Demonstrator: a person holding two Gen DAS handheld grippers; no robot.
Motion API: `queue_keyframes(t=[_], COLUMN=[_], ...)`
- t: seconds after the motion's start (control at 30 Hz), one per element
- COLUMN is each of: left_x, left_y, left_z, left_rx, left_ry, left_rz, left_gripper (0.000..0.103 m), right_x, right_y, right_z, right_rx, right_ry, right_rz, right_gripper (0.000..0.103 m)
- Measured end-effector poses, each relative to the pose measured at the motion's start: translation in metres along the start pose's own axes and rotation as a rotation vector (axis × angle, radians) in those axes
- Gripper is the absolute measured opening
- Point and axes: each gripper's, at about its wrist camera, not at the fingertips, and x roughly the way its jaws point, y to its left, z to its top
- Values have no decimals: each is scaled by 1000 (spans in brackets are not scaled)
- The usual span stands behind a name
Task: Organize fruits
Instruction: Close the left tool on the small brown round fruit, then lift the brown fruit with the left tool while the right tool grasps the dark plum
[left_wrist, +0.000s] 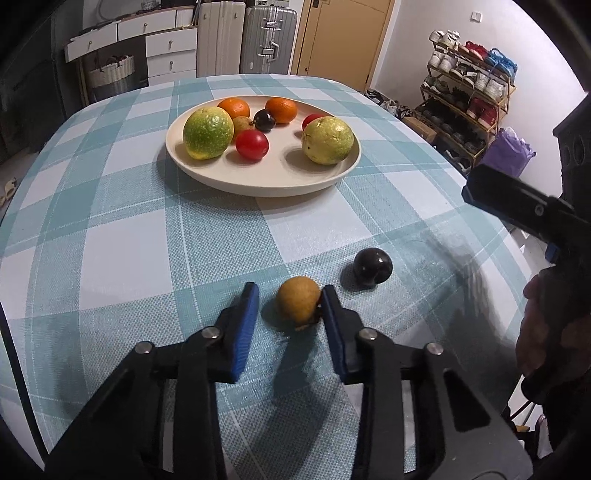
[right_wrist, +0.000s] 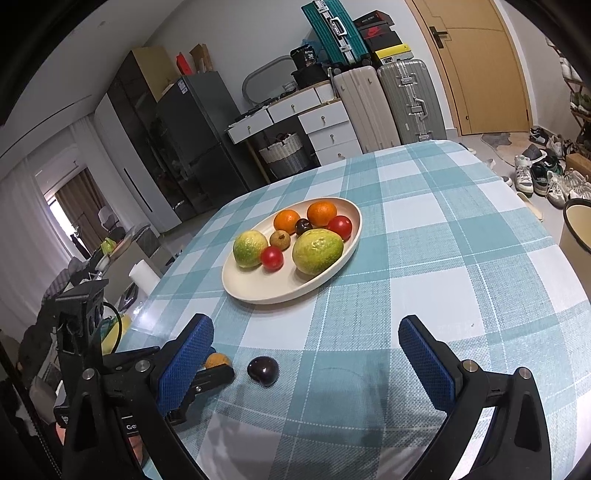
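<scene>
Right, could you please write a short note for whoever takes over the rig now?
Left gripper: open, fingers astride the small yellow-brown round fruit on the checked tablecloth; one finger touches it, not yet clamped.
Right gripper: open, empty, above the table.
Dark purple plum lies loose beside that fruit.
Done: eight fruits in the cream oval plate.
To do: move both loose fruits to the plate.

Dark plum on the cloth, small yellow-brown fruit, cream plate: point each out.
dark plum (left_wrist: 372, 270), left wrist view, glossy top
small yellow-brown fruit (left_wrist: 297, 300), left wrist view, upper face
cream plate (right_wrist: 284, 295), right wrist view, near rim
</scene>
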Motion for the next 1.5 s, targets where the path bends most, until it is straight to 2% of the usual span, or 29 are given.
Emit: queue_keyframes(t=[0.07,0.23,0.43,0.57,0.9,0.97,1.03,1.1,1.13,1.2,1.23,1.5], left_x=[-1,-3,-10,-17,-33,-34,-35,-36,-37,-38,-39,-42], left_y=[4,10,23,36,54,57,60,63,64,66,67,64], left_z=[-1,-2,-3,-5,-16,-17,-17,-18,-19,-20,-20,-21], left_rx=[-15,-41,-77,-120,-153,-162,-173,-183,-187,-192,-195,-184], left_ry=[-5,-9,-30,-44,-63,-64,-65,-68,-69,-69,-68,-68], left_rz=[-10,-66,-65,-64,-69,-73,-72,-75,-74,-75,-76,-87], left_gripper=[22,22,22,22,22,22,22,22,22,22,22,22], right_x=[1,3,11,28,45,50,57,60,60,64,64,62], right_y=[2,10,19,22,43,44,45,46,47,50,52,49], right_z=[-1,-6,-11,-18,-28,-28,-28,-29,-29,-31,-31,-30], right_rx=[-4,-21,-45,-46,-133,-139,-138,-142,-147,-172,-190,-172], right_ry=[9,26,70,144,178,194,222,228,229,252,246,238], right_rz=[1,6,25,31,20,13,11,-5,2,-15,-38,-39], right_gripper=[102,102,102,102,102,95,73,70,55,35,30,26])
